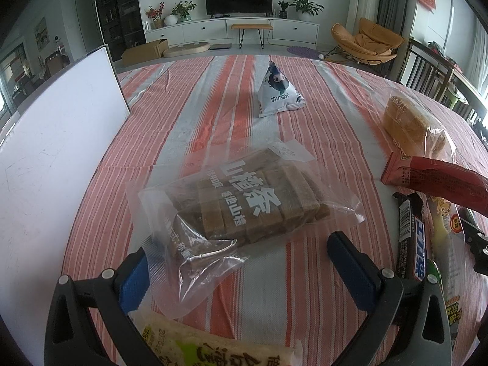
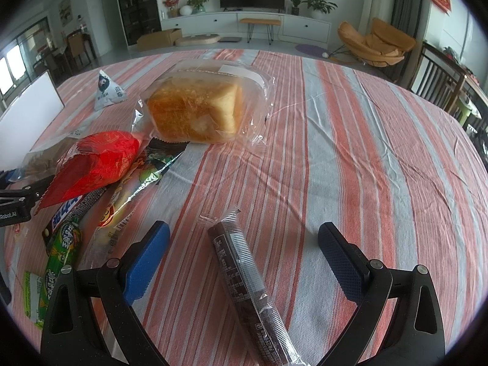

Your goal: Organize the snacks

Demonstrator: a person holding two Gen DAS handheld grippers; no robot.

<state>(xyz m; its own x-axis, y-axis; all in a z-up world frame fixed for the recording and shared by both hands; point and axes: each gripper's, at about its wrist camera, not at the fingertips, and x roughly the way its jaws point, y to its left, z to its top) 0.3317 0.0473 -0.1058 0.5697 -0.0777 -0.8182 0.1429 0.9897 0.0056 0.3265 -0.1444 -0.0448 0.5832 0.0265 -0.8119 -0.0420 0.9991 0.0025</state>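
Clear hawthorn pack [image 1: 244, 201] between spread left gripper [image 1: 244, 262] fingers.

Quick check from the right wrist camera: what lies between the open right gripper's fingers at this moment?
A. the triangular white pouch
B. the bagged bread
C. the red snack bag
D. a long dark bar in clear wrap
D: the long dark bar lies on the striped tablecloth between the open fingers of the right gripper, touched by neither; the other three snacks lie farther off.
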